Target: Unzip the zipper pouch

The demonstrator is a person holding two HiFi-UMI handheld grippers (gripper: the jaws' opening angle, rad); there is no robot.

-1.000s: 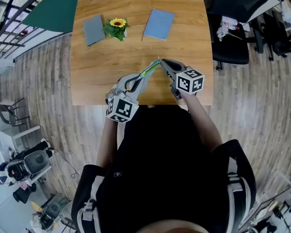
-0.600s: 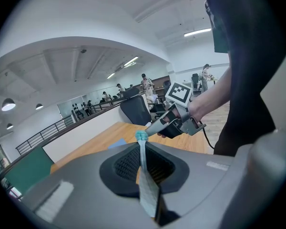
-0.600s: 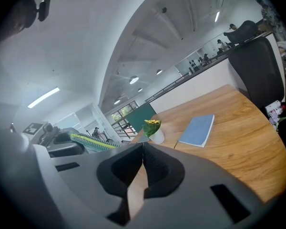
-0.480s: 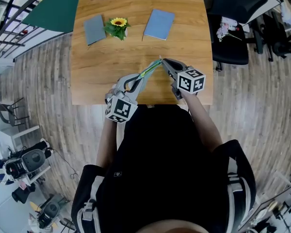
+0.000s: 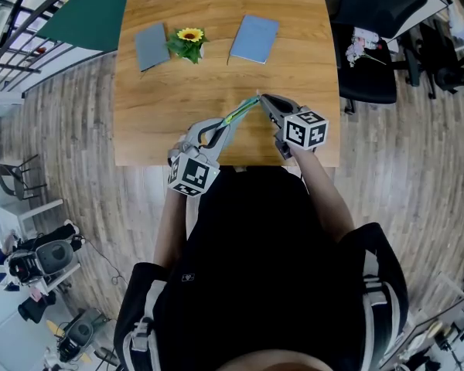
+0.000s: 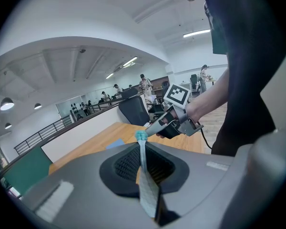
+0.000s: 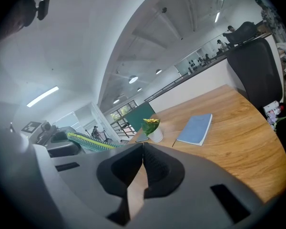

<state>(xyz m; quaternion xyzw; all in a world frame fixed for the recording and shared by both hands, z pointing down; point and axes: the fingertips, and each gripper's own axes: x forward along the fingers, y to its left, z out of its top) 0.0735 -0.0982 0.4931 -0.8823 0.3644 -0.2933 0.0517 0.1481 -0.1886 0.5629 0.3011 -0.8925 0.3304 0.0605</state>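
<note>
Head view, looking down on the table (image 5: 185,83).

- The left gripper (image 5: 216,130) is clamping the pouch (image 5: 240,112) over the near part of the table, a little right of centre.
- In the left gripper view the pads are pressing on the fabric. It is running edge-on between them, with its teal end poking out past the tips.
- The pouch is slanting far and right from the left gripper toward the right gripper (image 5: 263,99).
- The right gripper's jaws are sitting together, and I am making out nothing between the pads in its own view.
- Its tips are sitting at the pouch's far end. I cannot tell whether they are pinching the zip pull.
- The two grippers are angling toward each other, forming a peak with the pouch along the left side.

On the far half of the table:

- A grey book (image 5: 148,46) is lying at left.
- A sunflower (image 5: 188,41) is standing just right of it.
- A blue book (image 5: 254,39) is lying further right.
- All three are sitting well apart from the pouch.

A chair (image 5: 371,60) is standing off the table's right edge.
</note>
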